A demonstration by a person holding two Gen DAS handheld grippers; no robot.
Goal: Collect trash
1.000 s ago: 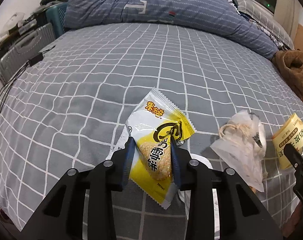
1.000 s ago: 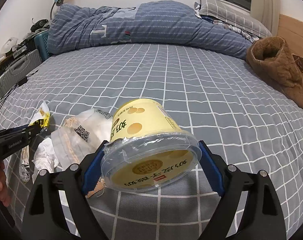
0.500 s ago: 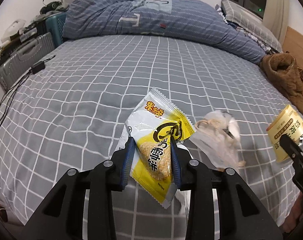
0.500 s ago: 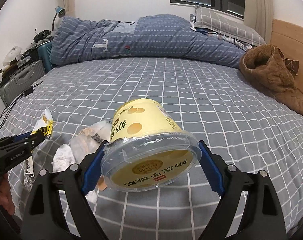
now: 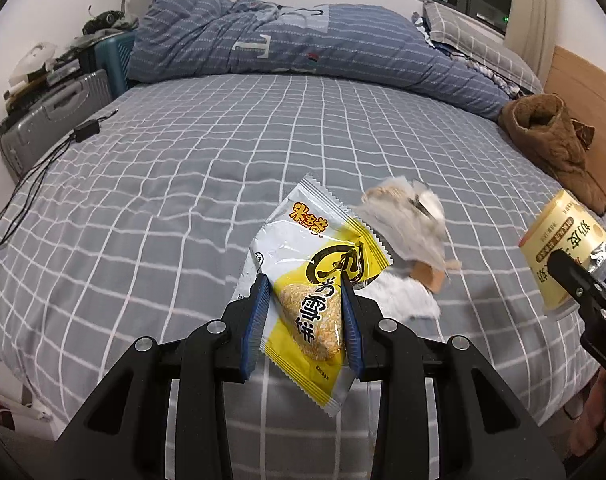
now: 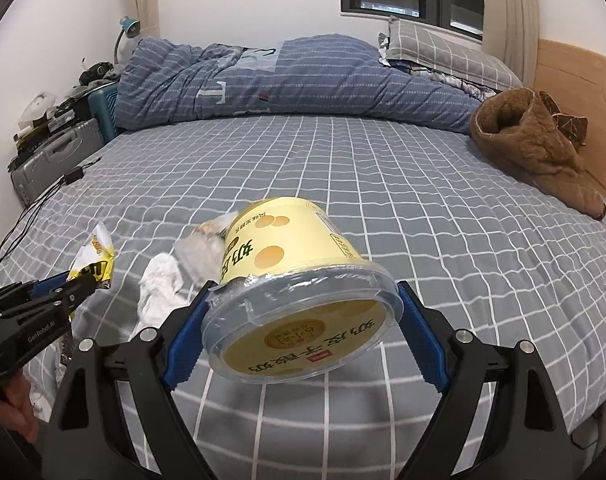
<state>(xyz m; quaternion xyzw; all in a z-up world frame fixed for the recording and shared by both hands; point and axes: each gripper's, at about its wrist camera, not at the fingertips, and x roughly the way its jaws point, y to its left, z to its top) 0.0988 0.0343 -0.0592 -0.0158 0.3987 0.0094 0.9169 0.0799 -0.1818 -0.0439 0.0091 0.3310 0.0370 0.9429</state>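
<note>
The left gripper [image 5: 305,300] pinches a yellow wrapper [image 5: 317,280] above the bed's near edge; the right gripper [image 6: 303,308] clamps a tilted yogurt cup [image 6: 299,292] by its rim; a clear bag [image 5: 407,224] and tissue [image 6: 159,284] lie between them; the sheet [image 5: 183,152] beyond lies bare up to the duvet [image 5: 303,48] and brown coat [image 6: 535,144].

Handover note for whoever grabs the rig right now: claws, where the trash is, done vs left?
Left claw: shut on the yellow snack wrapper, lifted off the bed.
Right claw: shut on the yellow yogurt tub, held on its side, lid toward the camera.
On the bed between them: a clear plastic bag and a crumpled white tissue.
Done: two pieces picked up.
Left: drop both in a bin (none in view), then come back for the bag and tissue.
</note>
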